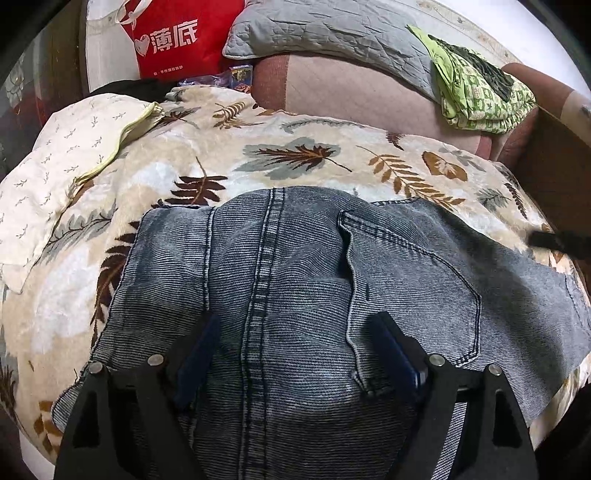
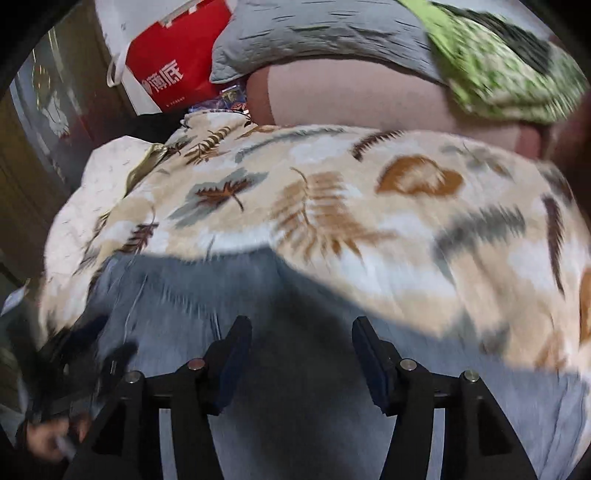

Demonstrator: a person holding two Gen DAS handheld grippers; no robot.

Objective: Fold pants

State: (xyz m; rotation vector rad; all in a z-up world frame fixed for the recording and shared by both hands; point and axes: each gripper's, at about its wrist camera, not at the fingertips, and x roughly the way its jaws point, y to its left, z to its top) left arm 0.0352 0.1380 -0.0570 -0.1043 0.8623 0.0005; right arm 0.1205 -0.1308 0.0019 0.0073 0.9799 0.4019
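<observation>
Blue-grey denim pants (image 1: 295, 288) lie folded on a leaf-print blanket (image 1: 295, 158), back pocket and centre seam facing up. My left gripper (image 1: 295, 332) is open just above the pants, its fingers either side of the seam, holding nothing. In the blurred right wrist view the pants (image 2: 192, 295) fill the lower middle. My right gripper (image 2: 301, 336) is open over them and empty. The tip of the right gripper (image 1: 557, 242) shows at the right edge of the left wrist view. The left gripper (image 2: 110, 362) shows blurred at the lower left of the right wrist view.
A white patterned pillow (image 1: 55, 177) lies at the left. Behind are a grey quilted pillow (image 1: 332, 29), a pink cushion (image 1: 351, 92), a green patterned cloth (image 1: 480, 92) and a red bag (image 1: 177, 37). A brown wooden panel (image 1: 554, 166) stands at the right.
</observation>
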